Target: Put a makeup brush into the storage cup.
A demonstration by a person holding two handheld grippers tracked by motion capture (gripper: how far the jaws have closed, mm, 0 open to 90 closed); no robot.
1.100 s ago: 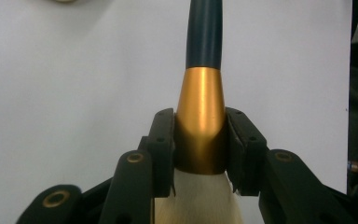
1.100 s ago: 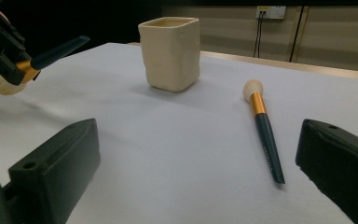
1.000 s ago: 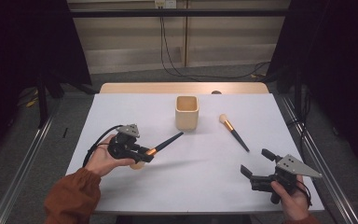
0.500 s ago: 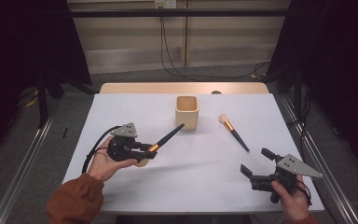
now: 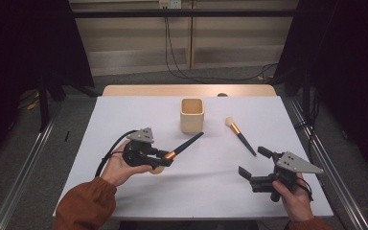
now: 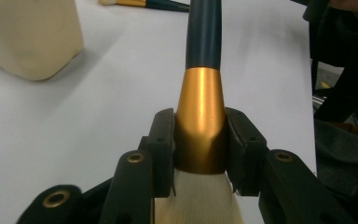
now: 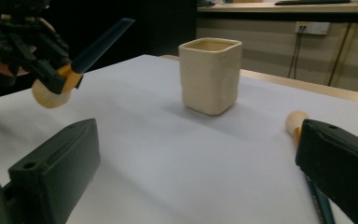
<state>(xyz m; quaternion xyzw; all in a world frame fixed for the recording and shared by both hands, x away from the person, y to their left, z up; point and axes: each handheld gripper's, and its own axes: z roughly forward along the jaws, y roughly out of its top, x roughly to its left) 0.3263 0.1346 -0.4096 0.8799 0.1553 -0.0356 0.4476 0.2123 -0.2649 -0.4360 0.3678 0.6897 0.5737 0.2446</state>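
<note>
**Brush clamped by its ferrule, handle aimed at the cup**

While the left gripper (image 5: 165,157) is lifted clear of the white table (image 5: 124,115), its jaws are clamped on the gold ferrule of a large brush (image 6: 202,116), with the pale bristles bulging back behind the jaws toward the hand and the dark handle running out ahead of them. Gripping at the ferrule, the stiffest and widest part, probably keeps the brush from swivelling and leaves the whole handle free to lead. Ahead of the jaws and a little to one side stands the cream cup (image 5: 192,115), upright with its mouth open; the handle tip is near it but apart from it, which suggests the brush is meant to go in handle first. The right gripper (image 5: 254,168) rests low, near the table's front edge, its jaws wide apart and holding nothing. Just beyond its far jaw lies a second brush (image 5: 240,135), flat on the table with its bristle end toward the cup. That placement looks like a waiting posture: the open jaws already face the brush, so only a short reach would bring them around its handle.
</note>
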